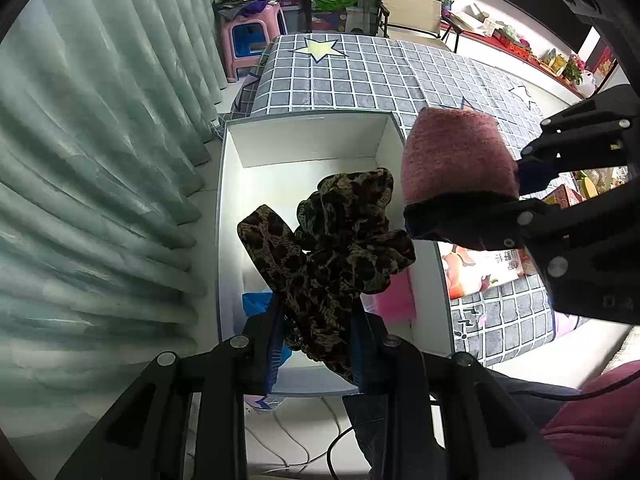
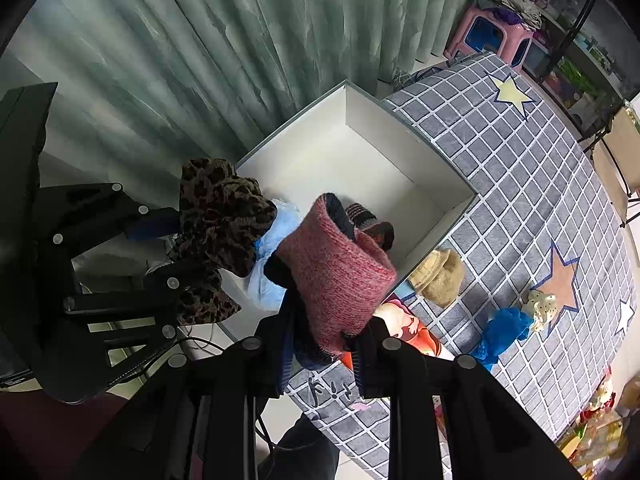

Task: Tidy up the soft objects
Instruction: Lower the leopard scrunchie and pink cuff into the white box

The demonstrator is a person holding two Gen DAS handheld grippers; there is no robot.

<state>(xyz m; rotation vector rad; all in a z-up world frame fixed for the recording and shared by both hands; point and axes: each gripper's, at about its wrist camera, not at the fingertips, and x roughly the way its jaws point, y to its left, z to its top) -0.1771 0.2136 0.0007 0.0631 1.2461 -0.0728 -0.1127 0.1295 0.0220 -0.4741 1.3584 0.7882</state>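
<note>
Leopard-print scarf: thin, crinkled fabric, brown and black blotches, bunched into loose folds. It is pinched between the jaws of the left gripper and hangs over the near end of the white box. Pink knit hat: coarse, fuzzy ribbed wool, tube-shaped, dark lining showing at its open mouth. The right gripper is clamped tight on its lower edge, holding it above the box's right wall, just beside the scarf.

Box: rectangular, smooth white inner walls, grey outer rim, far half bare. In the near half lie a crumpled light-blue cloth and a dark striped knit piece; a flat pink item shows under the scarf.

The box stands against a bed covered in a grey plush blanket with a white grid and star patches. On the blanket: a tan fuzzy hat just beside the box corner, a bright blue crumpled cloth, a small cream dotted item touching it. Pleated pale green curtain behind the box
</note>
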